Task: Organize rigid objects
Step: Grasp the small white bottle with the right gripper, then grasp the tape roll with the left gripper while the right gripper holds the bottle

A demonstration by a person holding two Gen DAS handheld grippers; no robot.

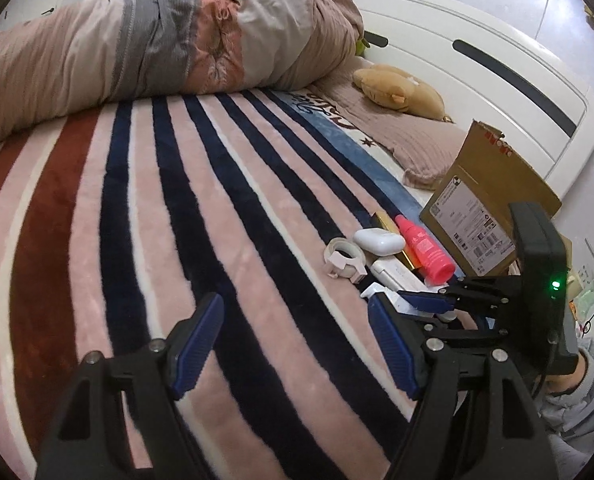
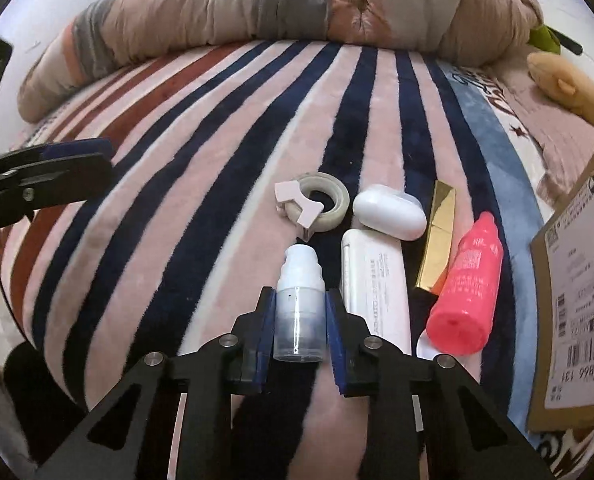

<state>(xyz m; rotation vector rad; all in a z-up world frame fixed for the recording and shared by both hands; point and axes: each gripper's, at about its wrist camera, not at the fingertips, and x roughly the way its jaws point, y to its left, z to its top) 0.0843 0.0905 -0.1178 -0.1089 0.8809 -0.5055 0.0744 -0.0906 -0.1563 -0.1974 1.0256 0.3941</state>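
Note:
My right gripper [image 2: 300, 304] is shut on a clear pump bottle [image 2: 299, 312] with a white top, held just above the striped blanket [image 2: 201, 184]. Beside it lie a tape roll in a white dispenser [image 2: 317, 202], a white oval case [image 2: 389, 212], a white flat tube [image 2: 375, 292], a gold bar [image 2: 437, 236] and a pink bottle [image 2: 467, 284]. My left gripper [image 1: 297, 344] is open and empty over the blanket, left of the group. In the left wrist view the right gripper [image 1: 429, 300] sits by the pink bottle [image 1: 427, 250], the oval case [image 1: 379, 240] and the tape roll [image 1: 345, 258].
A cardboard box [image 1: 485, 208] with a shipping label stands at the right of the objects and also shows in the right wrist view [image 2: 573, 320]. A rolled quilt [image 1: 145, 48] lies across the far side. A tan plush toy [image 1: 401, 88] rests near the white headboard [image 1: 477, 60].

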